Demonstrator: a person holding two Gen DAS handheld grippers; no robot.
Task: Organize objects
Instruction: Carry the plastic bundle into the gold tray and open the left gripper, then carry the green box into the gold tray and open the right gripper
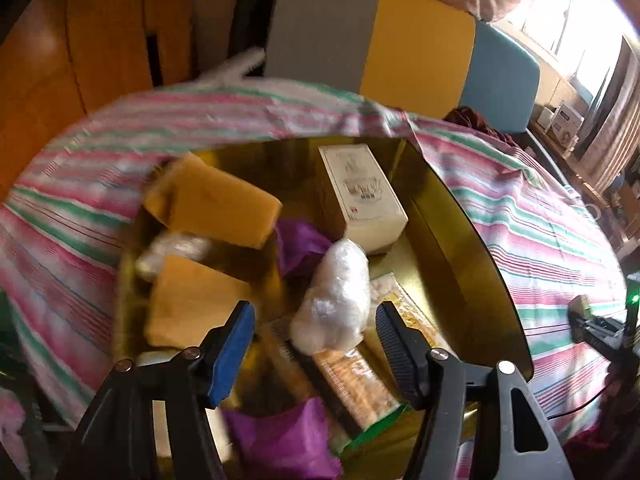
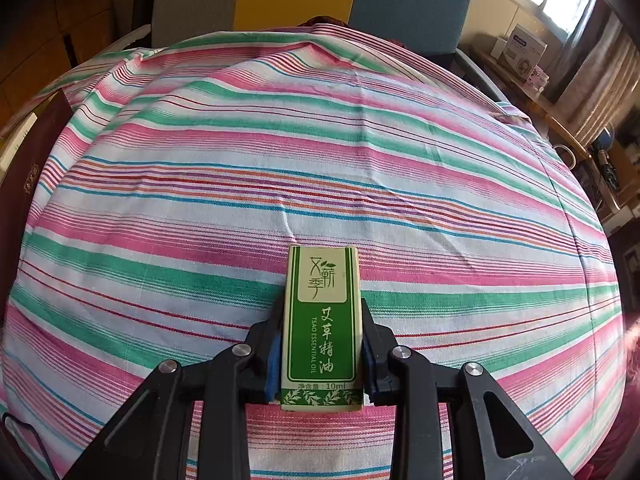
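Meanwhile, the right gripper point(image 2: 322, 332) clamps a green essential oil box point(image 2: 322, 328) upright above the striped cloth point(image 2: 360, 152). Over the gold box point(image 1: 452, 216), the left gripper point(image 1: 314, 336) hangs spread apart, a white plastic-wrapped bundle point(image 1: 334, 296) lying between its fingers.

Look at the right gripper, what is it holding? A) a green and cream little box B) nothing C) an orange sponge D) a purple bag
A: the right gripper is shut on the green and cream box, with both pads pressed to its sides above the striped cloth.
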